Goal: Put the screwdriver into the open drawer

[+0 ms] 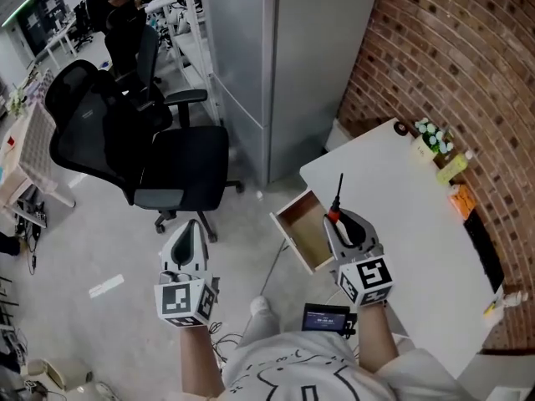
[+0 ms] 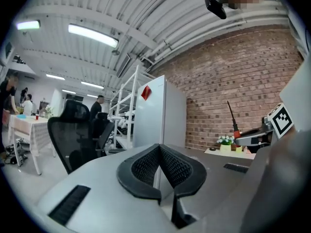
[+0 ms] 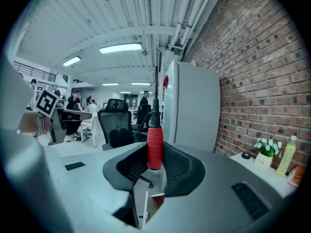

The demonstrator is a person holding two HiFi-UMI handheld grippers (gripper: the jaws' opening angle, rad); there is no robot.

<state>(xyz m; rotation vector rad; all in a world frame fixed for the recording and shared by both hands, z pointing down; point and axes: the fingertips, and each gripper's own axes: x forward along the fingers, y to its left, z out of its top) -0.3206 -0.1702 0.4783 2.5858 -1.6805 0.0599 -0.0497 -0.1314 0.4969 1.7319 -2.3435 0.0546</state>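
Note:
My right gripper (image 1: 341, 221) is shut on the screwdriver (image 1: 336, 203), which has a red handle (image 3: 154, 148) and a black shaft pointing up and away. In the head view it hangs just above the right side of the open wooden drawer (image 1: 303, 230), which juts out from the white table (image 1: 418, 224). Part of the drawer shows below the jaws in the right gripper view. My left gripper (image 1: 190, 239) is shut and holds nothing, held over the floor to the left of the drawer. From the left gripper view, the screwdriver (image 2: 232, 118) appears far right.
A black office chair (image 1: 134, 153) stands on the floor at left. A tall grey cabinet (image 1: 276, 57) stands behind the drawer, beside a brick wall (image 1: 451, 65). Small bottles and a flower pot (image 1: 435, 140) sit along the table's far edge.

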